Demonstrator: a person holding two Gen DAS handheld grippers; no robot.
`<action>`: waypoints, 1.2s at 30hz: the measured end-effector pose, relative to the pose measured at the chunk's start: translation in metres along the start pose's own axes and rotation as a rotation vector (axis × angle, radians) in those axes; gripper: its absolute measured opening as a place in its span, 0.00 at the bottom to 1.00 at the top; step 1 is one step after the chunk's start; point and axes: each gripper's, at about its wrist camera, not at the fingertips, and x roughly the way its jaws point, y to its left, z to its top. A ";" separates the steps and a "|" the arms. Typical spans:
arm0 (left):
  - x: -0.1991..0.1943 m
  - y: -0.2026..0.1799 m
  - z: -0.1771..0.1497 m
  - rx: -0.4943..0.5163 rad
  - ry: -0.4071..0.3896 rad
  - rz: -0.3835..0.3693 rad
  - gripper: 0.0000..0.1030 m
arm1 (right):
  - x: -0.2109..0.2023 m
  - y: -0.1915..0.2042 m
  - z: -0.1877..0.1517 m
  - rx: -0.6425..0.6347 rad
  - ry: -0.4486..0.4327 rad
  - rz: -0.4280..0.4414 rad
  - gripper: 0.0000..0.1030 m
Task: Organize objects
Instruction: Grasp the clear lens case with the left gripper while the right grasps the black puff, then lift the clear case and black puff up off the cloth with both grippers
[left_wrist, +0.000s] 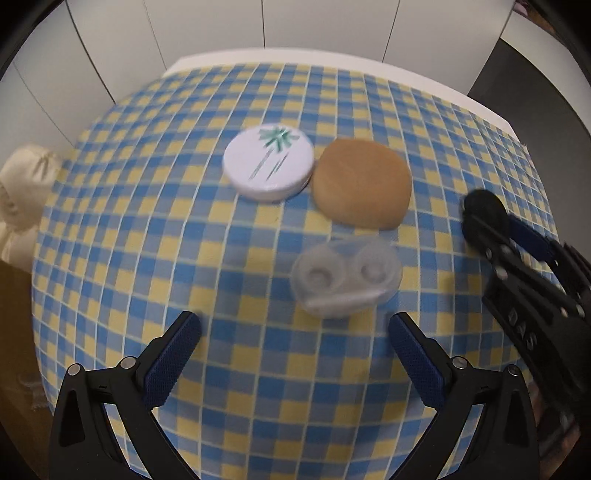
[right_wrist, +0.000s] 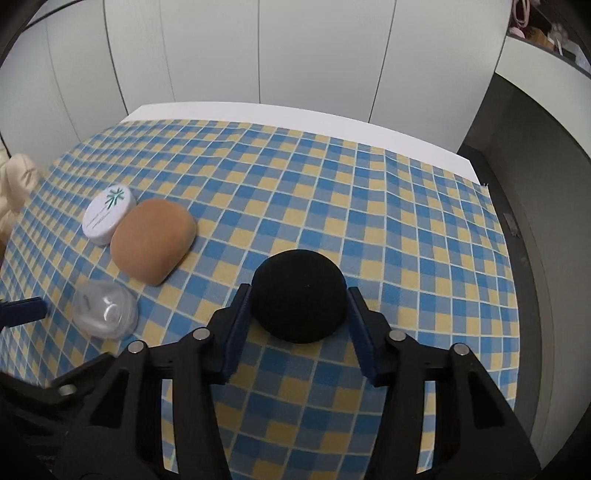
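White panelled walls stand behind a tabletop (right_wrist: 258, 110) spread with a blue-and-yellow checked cloth (right_wrist: 369, 229). At the far left edge sits a cream padded thing (right_wrist: 14, 181), too cropped to identify. Next comes a white round lidded case (left_wrist: 269, 161) with a green leaf print, touching a tan rounded pad (left_wrist: 362, 183) just to its right. Nearer the cameras lies a clear plastic contact-lens case (left_wrist: 345, 275), blurred in the left wrist view, so its details are uncertain. The left hand-held gripper (left_wrist: 295, 332) hovers just short of it, jaws spread wide and empty. Further right, well apart from that group, the right hand-held gripper (right_wrist: 299, 295) has its blue pads pressed against both sides of a black round sponge (right_wrist: 299, 295) resting on the cloth.
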 end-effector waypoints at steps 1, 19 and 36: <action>0.000 -0.003 0.002 0.002 -0.011 -0.012 0.98 | -0.002 -0.001 -0.002 0.012 -0.002 -0.005 0.48; -0.005 -0.016 0.017 0.016 -0.083 0.020 0.55 | -0.019 -0.024 -0.018 0.107 0.075 -0.002 0.47; -0.073 -0.007 0.039 0.095 -0.135 0.041 0.55 | -0.082 -0.029 0.010 0.159 0.077 -0.084 0.47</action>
